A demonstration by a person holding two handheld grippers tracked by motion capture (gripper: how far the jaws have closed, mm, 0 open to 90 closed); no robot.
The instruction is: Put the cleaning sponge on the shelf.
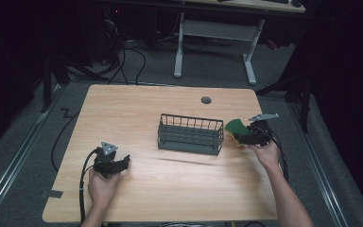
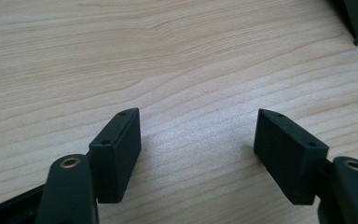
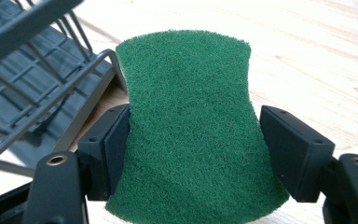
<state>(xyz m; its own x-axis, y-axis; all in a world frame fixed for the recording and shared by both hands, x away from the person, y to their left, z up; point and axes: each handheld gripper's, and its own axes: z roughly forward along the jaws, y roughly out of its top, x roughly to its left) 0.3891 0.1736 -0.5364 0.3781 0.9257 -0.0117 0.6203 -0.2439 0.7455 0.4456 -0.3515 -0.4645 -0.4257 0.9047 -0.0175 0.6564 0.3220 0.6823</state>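
Nearest us the left gripper (image 1: 112,163) rests low on the pale wood-grain table (image 1: 137,109), jaws spread w/ nothing btwn them, just bare grain in its own view. The right gripper (image 1: 246,134) is clamped on a green sponge (image 3: 191,126), a fuzzy, waisted scouring pad pinched at its narrow middle, held just beside the right end of the basket (image 1: 190,134). Farther in, that dark wire basket w/ a mesh floor looks empty to us; the right gripper view shows fibres the high view can't.
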